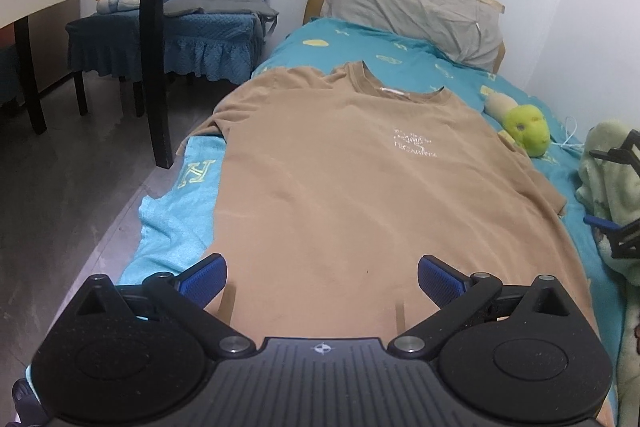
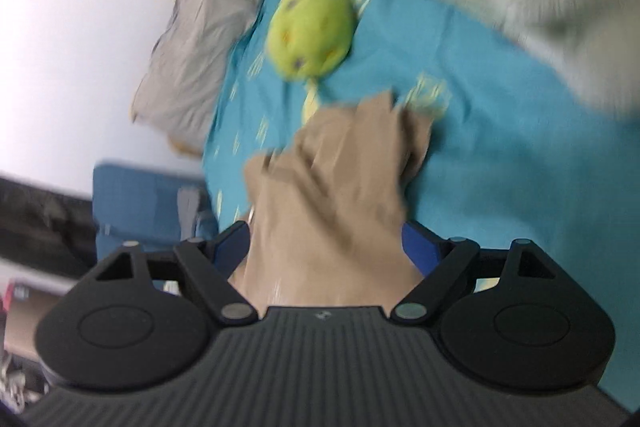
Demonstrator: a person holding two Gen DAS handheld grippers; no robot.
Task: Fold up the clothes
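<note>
A tan T-shirt (image 1: 352, 187) lies flat, front up, on the teal bed sheet (image 1: 188, 223), collar toward the pillow. My left gripper (image 1: 322, 277) is open, its blue pads apart above the shirt's lower hem. My right gripper (image 2: 326, 247) is open; the tan sleeve (image 2: 340, 179) lies between its blue pads, and the blur hides whether they touch it. The right gripper also shows at the right edge of the left wrist view (image 1: 622, 195), beside the sleeve end.
A grey pillow (image 1: 416, 11) lies at the bed head. A green plush toy (image 1: 524, 131) sits by the right sleeve. A pale green fluffy blanket (image 1: 612, 187) lies along the right side. Blue-covered chairs (image 1: 192, 27) and a table leg (image 1: 154, 51) stand left of the bed.
</note>
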